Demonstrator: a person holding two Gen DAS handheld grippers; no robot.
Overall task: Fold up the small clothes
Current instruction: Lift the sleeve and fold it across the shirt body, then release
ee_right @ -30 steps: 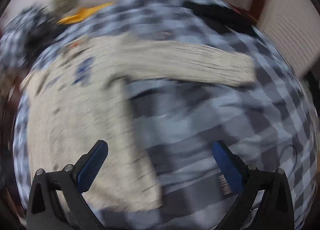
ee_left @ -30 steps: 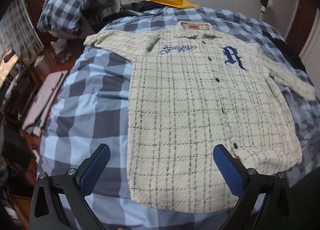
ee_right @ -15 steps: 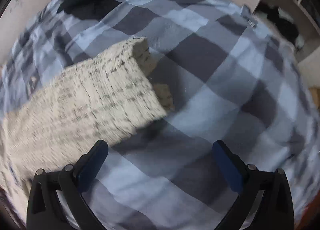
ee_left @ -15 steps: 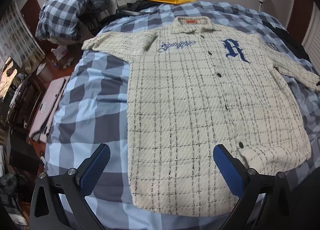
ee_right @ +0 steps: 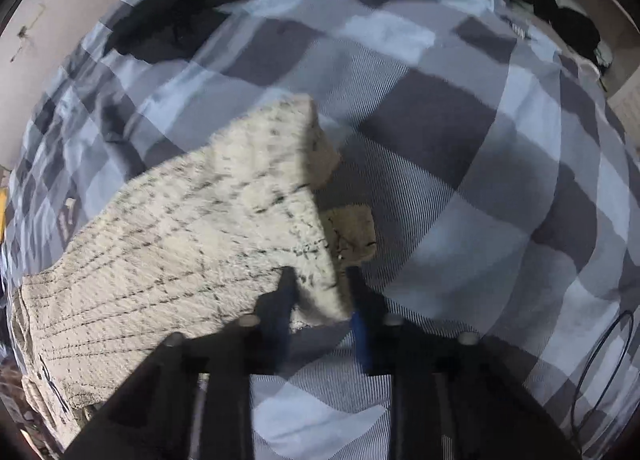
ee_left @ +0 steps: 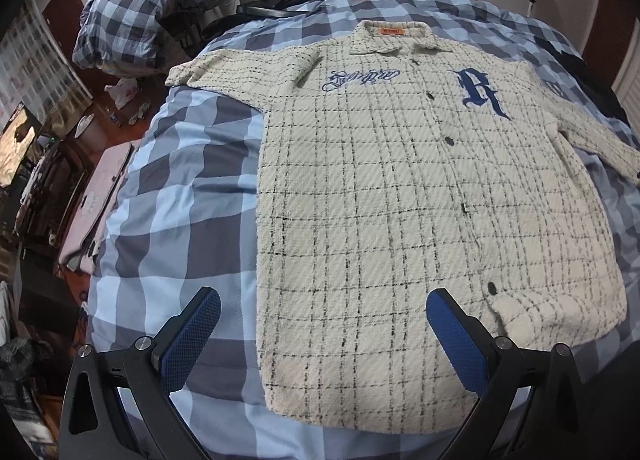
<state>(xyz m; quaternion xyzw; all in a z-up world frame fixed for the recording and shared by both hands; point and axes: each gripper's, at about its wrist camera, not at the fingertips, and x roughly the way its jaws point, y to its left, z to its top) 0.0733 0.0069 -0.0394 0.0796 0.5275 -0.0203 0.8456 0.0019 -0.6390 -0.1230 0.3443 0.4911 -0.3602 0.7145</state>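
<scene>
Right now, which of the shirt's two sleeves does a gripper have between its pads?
The sleeve on the embroidered R side: the right gripper is closing on its cuff corner. The other sleeve lies untouched; the left gripper hangs open over the hem.

A cream shirt (ee_left: 400, 188) with black grid lines lies on a blue-and-grey checked bedspread (ee_left: 180, 188).

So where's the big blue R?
In the left wrist view, the blue R sits on the cream shirt, right of the buttons, below the collar.
</scene>
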